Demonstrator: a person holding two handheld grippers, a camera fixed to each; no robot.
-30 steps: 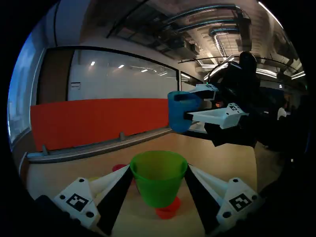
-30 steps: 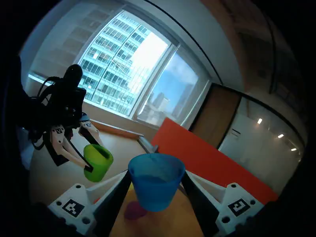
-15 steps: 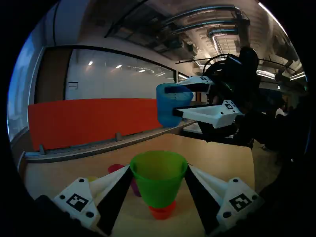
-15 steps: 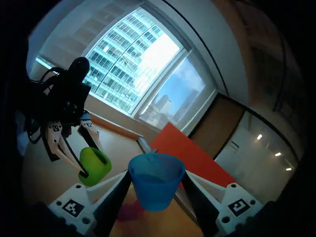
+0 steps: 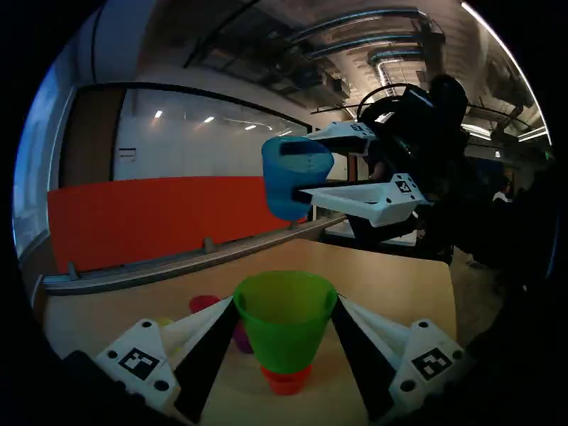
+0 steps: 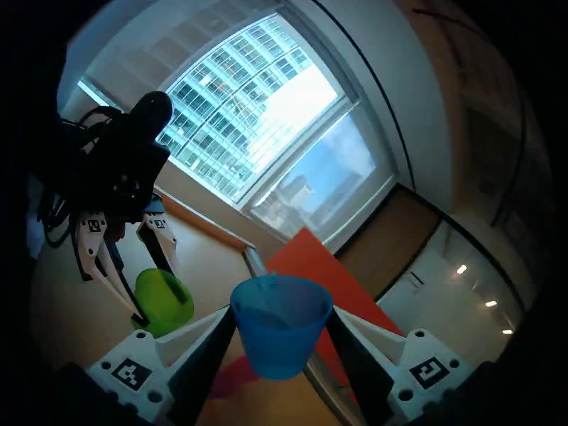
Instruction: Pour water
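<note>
Left gripper: your left gripper [image 5: 284, 304] clamps the translucent green plastic cup [image 5: 285, 337] with both fingers, lower centre of the left gripper view.
Right gripper: your right gripper [image 6: 281, 312] pinches the translucent blue plastic cup [image 6: 280, 344], lower centre of the right gripper view.
Blue cup: upper centre of the left gripper view, higher than the green cup and apart from it.
Water: can't tell.
Table: light wooden table [image 5: 397, 277], small orange-red cup [image 5: 286, 380] on it.

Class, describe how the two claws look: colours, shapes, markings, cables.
Both the left claw and the right claw have two white wedge-shaped fingers lined black on the inside, each carrying a square black-and-white marker. Behind the fingers, each has a bulky black body topped by a rounded knob, with black cables looping around it.
</note>
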